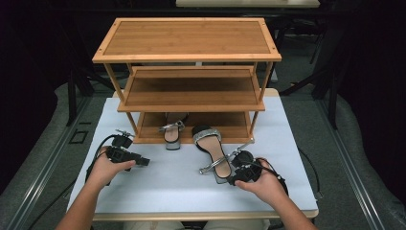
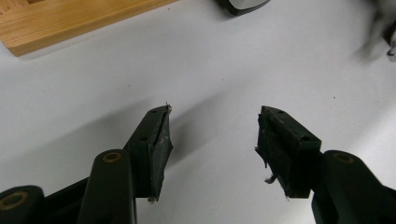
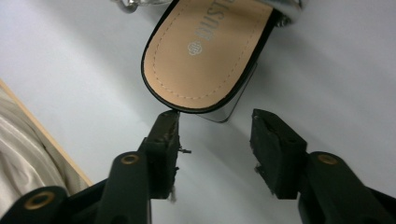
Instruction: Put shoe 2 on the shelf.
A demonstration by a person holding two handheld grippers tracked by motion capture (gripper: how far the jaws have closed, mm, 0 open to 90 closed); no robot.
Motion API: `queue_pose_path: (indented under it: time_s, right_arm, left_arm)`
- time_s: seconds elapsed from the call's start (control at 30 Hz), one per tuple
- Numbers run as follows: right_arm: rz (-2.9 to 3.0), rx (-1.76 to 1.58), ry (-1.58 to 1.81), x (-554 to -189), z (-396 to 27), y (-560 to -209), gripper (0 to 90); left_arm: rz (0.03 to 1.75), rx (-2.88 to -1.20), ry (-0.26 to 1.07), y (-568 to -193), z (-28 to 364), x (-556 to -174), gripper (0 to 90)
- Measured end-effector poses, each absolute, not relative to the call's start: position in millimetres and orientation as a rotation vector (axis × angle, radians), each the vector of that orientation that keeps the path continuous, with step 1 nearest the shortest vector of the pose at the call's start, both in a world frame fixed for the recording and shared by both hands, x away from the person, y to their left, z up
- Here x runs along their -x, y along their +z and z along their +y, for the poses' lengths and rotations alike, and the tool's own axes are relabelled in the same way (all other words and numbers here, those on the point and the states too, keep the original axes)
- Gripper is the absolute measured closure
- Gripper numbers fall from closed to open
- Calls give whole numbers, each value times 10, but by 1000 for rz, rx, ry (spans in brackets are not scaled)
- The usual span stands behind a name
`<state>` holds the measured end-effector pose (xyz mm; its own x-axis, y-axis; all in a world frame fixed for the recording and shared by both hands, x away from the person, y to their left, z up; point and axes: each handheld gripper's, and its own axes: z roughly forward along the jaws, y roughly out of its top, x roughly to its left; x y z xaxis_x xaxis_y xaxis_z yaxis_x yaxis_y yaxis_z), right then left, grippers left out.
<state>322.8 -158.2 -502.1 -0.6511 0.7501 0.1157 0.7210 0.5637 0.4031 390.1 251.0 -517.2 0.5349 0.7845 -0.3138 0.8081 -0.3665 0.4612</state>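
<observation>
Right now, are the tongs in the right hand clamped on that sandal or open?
Open. In the right gripper view the right tongs stand apart, with the sandal's heel just beyond their tips and white table between them.

White worktop [image 1: 158, 182] at frame centre carries bamboo rack [image 1: 191, 86]; sandal [image 1: 213, 153] on worktop; second sandal [image 1: 172, 135] on bottom shelf.

Bright tabletop, dark room around it.

Light from overhead falls evenly on my white tabletop [image 1: 158, 184]; past its edges all goes near black. Soft shadows trail from my left tool [image 2: 212, 140] and under the sandal [image 3: 205, 51]. The left gripper view's upper right corner smears with blur.
</observation>
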Motion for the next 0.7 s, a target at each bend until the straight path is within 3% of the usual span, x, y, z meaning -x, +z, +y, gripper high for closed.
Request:
queue_pose_path:
  time_s: [0.33, 0.7]
  right_arm:
    - [2739, -1212, 695, -3238, -1396, -5107, 406]
    - [2747, -1205, 697, -3277, -1232, -5163, 425]
  left_arm:
    - [1284, -2206, -56, -5172, 2513, -3903, 442]
    - [1286, -2199, -52, -5168, 2524, -3904, 441]
